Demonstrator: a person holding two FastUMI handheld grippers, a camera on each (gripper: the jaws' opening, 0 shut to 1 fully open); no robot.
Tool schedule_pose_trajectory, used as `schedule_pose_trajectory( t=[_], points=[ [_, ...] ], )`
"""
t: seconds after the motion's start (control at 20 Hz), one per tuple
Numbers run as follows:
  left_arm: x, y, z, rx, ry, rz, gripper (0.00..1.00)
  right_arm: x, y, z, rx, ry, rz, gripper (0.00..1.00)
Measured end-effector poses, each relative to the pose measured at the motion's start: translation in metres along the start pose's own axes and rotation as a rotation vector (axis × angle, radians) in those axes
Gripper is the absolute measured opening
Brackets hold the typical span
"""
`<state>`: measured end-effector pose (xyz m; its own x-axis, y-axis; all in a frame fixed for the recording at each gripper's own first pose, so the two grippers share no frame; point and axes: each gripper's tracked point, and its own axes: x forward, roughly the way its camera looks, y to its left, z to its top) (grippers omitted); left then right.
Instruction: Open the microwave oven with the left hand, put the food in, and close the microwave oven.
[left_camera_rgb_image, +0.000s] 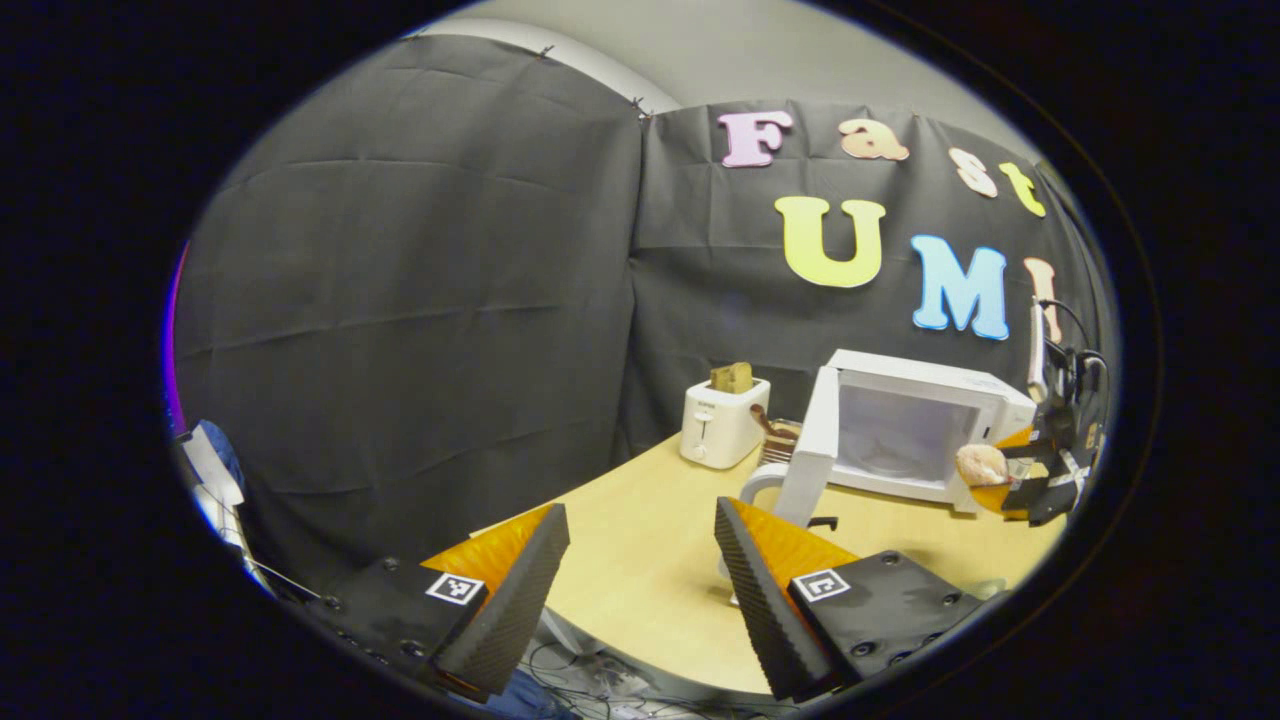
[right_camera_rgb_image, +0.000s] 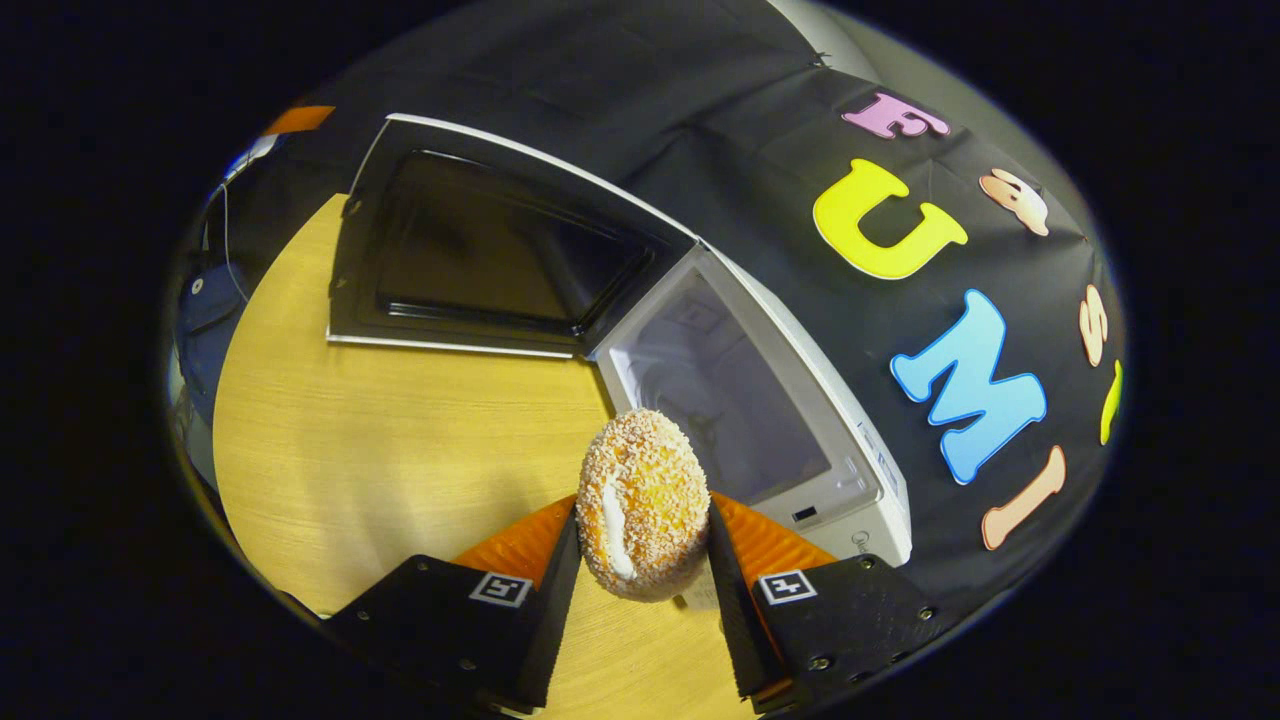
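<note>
Black cloth (left_camera_rgb_image: 420, 300) hangs in creased panels as the booth's wall, two sheets meeting at a vertical seam and clipped along the top edge. Above the cloth a pale grey room wall (left_camera_rgb_image: 720, 50) shows, with a curved white band beside it. A light wooden table (left_camera_rgb_image: 640, 560) with a rounded edge stands against the cloth, evenly lit, with soft shadows on its top. Under the table's near edge lie tangled cables (left_camera_rgb_image: 600, 675) on the floor.

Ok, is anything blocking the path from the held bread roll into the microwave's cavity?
Nothing visible does. The sesame-crusted round bread roll, clamped in the right gripper, sits just before the white microwave oven's open cavity, and its black-framed door is swung wide aside.
</note>
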<state>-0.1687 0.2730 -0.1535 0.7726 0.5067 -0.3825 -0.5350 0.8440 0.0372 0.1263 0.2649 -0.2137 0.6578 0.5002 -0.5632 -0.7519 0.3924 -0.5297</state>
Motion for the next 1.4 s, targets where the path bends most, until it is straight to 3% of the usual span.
schedule_pose_trajectory(
  t=[0.35,0.95,1.25,1.4],
  points=[
    [-0.021,0.033,0.002,-0.005,-0.009,0.102,0.98,0.067,-0.027,0.021,-0.031,-0.015,-0.082,0.67],
    [-0.045,0.072,0.001,-0.005,0.018,0.268,0.98,0.189,-0.049,0.004,-0.151,0.056,-0.148,0.65],
    [-0.042,0.071,0.001,0.003,0.020,0.281,0.98,0.214,-0.055,-0.016,-0.131,0.131,-0.155,0.70],
    [-0.037,0.069,0.004,0.003,0.014,0.262,0.96,0.207,-0.068,-0.008,-0.158,0.121,-0.196,0.82]
  ],
)
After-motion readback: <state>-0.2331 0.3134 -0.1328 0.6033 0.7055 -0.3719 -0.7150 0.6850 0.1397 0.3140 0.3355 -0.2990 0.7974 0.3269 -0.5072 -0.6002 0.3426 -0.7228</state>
